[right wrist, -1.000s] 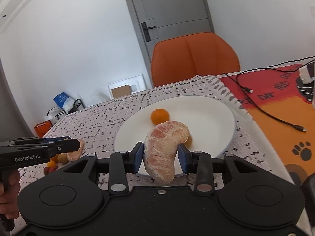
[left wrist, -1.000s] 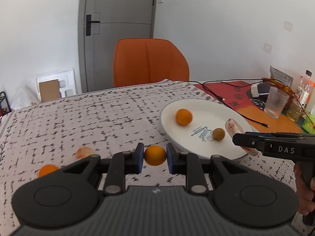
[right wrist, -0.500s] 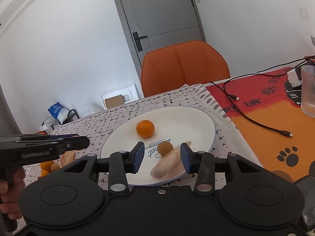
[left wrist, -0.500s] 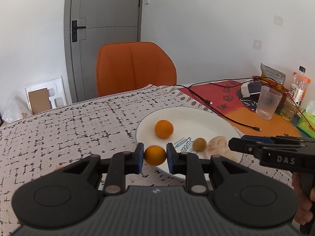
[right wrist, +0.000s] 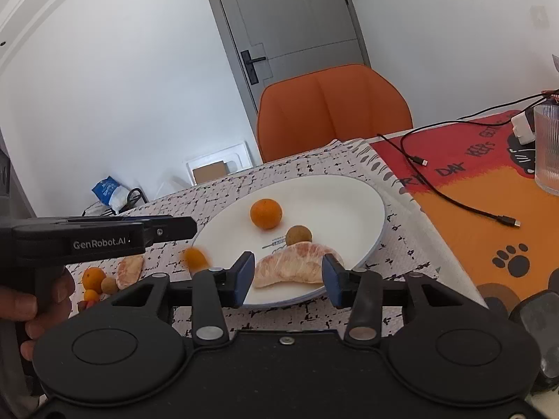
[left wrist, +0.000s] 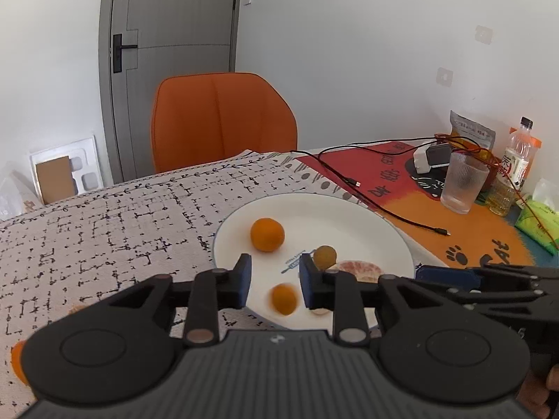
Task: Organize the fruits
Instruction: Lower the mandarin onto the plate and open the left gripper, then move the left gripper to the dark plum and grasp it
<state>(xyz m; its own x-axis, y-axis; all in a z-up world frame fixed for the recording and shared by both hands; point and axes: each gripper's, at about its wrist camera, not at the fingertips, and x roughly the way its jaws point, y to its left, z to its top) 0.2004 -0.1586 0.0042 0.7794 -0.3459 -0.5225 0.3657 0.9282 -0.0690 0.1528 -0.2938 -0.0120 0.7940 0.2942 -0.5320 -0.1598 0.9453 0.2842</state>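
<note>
A: Where is the small orange [left wrist: 283,298]?

B: Blurred, loose between the left gripper [left wrist: 273,284]'s blue pads [left wrist: 244,281], touching neither. The jaws are opening, over the near rim of the white plate [left wrist: 367,223]. The right wrist view shows the fruit blurred just under that gripper's tip, at the plate's left edge.

A: And the right gripper [right wrist: 287,276]?

B: Its jaws are opening too. The peeled pomelo segment [right wrist: 291,269] lies on the plate's near edge between the pads, clear of both.

A: What else is on the plate?

B: A bigger mandarin [right wrist: 266,213] toward the middle and a small brown round fruit [right wrist: 298,235] just behind the segment.

A: Anything off the plate?

B: Toward the tablecloth [right wrist: 223,188]'s left edge: another pomelo piece [right wrist: 130,270], two small oranges [right wrist: 93,277] and a brown fruit [right wrist: 109,284], close together. A ribbed glass [left wrist: 463,181] stands on the orange mat on the table's right side.
</note>
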